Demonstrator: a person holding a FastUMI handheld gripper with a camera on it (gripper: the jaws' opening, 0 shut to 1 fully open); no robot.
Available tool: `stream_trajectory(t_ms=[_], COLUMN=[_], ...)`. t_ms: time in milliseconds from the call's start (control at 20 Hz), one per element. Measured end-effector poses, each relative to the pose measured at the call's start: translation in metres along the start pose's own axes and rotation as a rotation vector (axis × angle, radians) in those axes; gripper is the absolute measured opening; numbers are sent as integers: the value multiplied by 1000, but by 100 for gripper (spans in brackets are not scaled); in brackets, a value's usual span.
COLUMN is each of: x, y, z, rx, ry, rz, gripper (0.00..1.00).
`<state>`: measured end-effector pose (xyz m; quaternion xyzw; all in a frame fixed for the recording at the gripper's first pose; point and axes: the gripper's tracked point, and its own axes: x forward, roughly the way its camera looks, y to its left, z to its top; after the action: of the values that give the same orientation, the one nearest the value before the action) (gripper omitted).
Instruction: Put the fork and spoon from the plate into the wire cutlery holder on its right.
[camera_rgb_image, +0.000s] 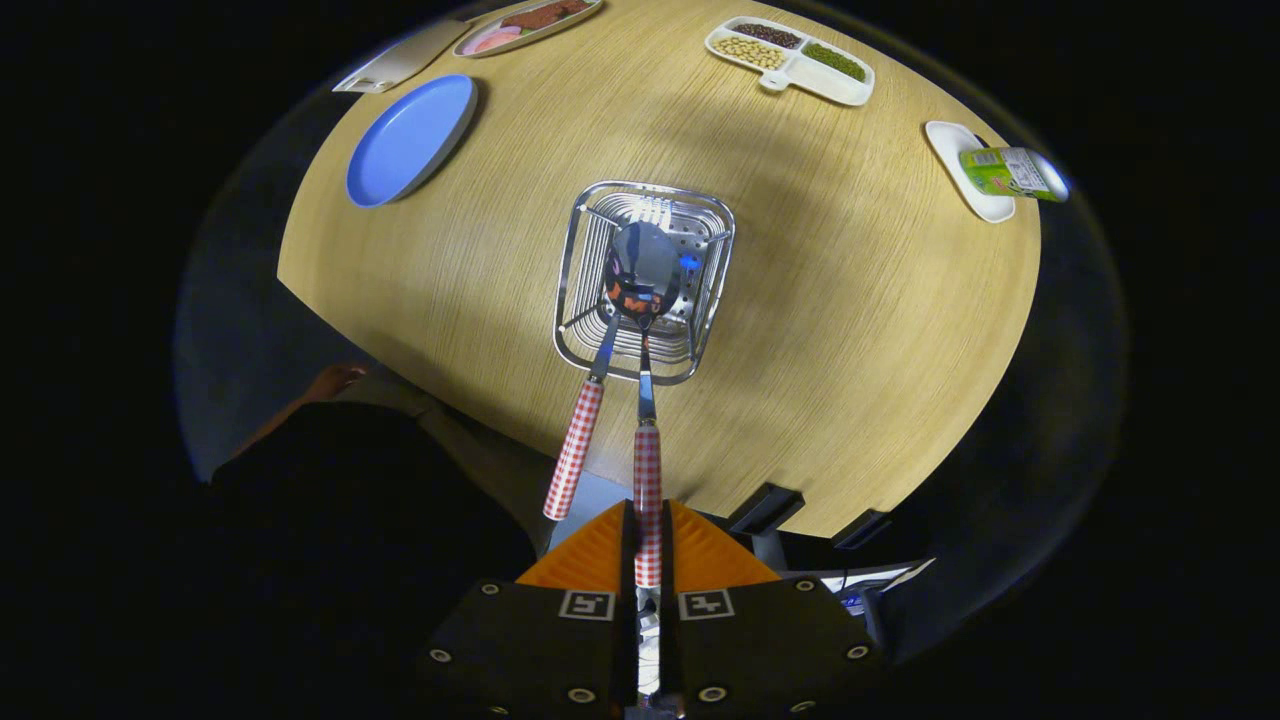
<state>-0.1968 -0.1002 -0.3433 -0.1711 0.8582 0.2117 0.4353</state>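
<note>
I look straight down on a round wooden table (850, 330). My gripper (648, 520) is shut on the red-and-white checked handle of one utensil (648, 480), held upright over the wire cutlery holder (575, 270). Its metal stem runs down into the holder, where a shiny spoon bowl (645, 262) shows. A second utensil with the same checked handle (574, 450) stands in the holder, leaning left of my fingers. I cannot tell which stem carries the bowl. The blue plate (410, 140) lies bare, beyond and left of the holder.
A divided white tray of beans (790, 58) sits at the far side. A green can lies on a white dish (985, 172) at the right. A food tray (525, 25) and a grey board (400, 60) lie beyond the plate. A person's hand (335, 380) rests by the near table edge.
</note>
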Motion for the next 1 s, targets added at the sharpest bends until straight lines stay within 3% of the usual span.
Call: stream_trajectory(t_ms=[600, 1000], x=[-4, -8], y=[1, -2], z=[17, 33], rx=[-5, 86], ry=[118, 41], rz=[37, 60], gripper=[8, 28])
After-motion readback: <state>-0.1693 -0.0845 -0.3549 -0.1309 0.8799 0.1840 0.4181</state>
